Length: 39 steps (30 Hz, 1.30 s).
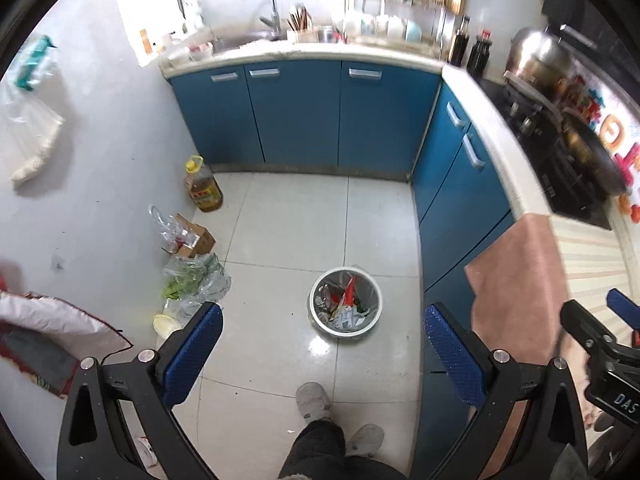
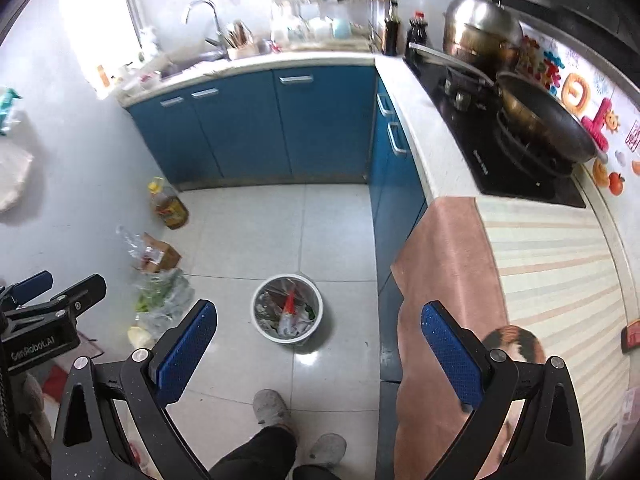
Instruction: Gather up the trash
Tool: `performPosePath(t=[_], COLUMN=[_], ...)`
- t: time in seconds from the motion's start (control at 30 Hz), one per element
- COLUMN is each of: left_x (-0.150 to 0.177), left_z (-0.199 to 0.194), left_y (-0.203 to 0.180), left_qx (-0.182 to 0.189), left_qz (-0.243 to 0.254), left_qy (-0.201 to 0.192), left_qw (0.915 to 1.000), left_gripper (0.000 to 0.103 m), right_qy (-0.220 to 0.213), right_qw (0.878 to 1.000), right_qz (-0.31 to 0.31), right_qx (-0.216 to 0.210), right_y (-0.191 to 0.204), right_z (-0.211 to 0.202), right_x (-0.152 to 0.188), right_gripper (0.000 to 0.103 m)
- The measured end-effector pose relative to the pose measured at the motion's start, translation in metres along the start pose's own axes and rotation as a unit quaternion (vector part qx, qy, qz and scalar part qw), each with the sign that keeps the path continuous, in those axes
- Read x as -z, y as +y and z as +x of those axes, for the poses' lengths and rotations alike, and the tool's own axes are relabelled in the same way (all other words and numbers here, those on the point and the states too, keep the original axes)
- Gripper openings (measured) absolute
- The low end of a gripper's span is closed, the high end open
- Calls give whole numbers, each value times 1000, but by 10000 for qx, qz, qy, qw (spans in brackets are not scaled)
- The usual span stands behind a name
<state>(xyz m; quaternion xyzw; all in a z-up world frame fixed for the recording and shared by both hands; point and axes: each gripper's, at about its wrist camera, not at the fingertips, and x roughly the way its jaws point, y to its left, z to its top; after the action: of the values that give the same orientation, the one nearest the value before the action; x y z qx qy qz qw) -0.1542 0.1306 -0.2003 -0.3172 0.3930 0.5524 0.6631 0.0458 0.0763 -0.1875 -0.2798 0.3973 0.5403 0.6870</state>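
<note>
On the pale tiled floor (image 1: 280, 216), near the middle of the kitchen, we see the white bin (image 1: 345, 301) standing upright, lined with a clear bag and holding crumpled paper, foil wrappers and a red scrap. Our left gripper (image 1: 322, 332) hangs high above it with its blue pads (image 1: 194, 346) spread wide and nothing between them; the right gripper (image 2: 318, 330) is likewise released and empty, its pads (image 2: 450, 350) far apart. Each gripper shows at the edge of the other's view.

Against the left wall lie a yellow oil bottle (image 1: 203, 185), a small cardboard box (image 1: 196, 238) and a clear bag of greens (image 1: 196, 280), the box and bag touching (the bottle stands a little apart). Blue cabinets (image 1: 296, 116) run along the back and right under a white counter. A wok (image 2: 544, 120) and a steel pot (image 2: 480, 26) sit on the black hob (image 2: 516, 172). Two grey slippers (image 1: 314, 400) and dark trouser legs show at the bottom, just short of the bin.
</note>
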Motion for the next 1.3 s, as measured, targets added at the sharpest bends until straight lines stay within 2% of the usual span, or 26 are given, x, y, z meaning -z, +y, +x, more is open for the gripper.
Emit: performPosePath(t=[0.27, 0.4, 0.47, 0.73, 0.93, 1.3], left_x=[12, 17, 18, 30, 37, 33], left_z=[-86, -114, -120, -136, -136, -147], left_y=[-4, -1, 4, 15, 20, 22], left_qx=[-84, -50, 6, 306, 584, 694], left_qz=[-32, 14, 36, 14, -112, -85], left_qy=[-416, -527, -456, -144, 183, 121], left_qw=[9991, 9986, 9990, 9994, 9981, 9975], left_gripper=[103, 103, 103, 103, 103, 103], right_qy=[-398, -475, -464, -155, 4, 161], right_qw=[9988, 9983, 9982, 9966, 9956, 9955], right_qz=[-124, -45, 10, -124, -152, -134], right_qx=[-258, -333, -375, -796, -923, -929], right_y=[0, 3, 5, 26, 33, 27], right_z=[-95, -128, -141, -163, -164, -166], right_x=[12, 16, 18, 23, 26, 22], right_gripper=[103, 103, 103, 103, 103, 103])
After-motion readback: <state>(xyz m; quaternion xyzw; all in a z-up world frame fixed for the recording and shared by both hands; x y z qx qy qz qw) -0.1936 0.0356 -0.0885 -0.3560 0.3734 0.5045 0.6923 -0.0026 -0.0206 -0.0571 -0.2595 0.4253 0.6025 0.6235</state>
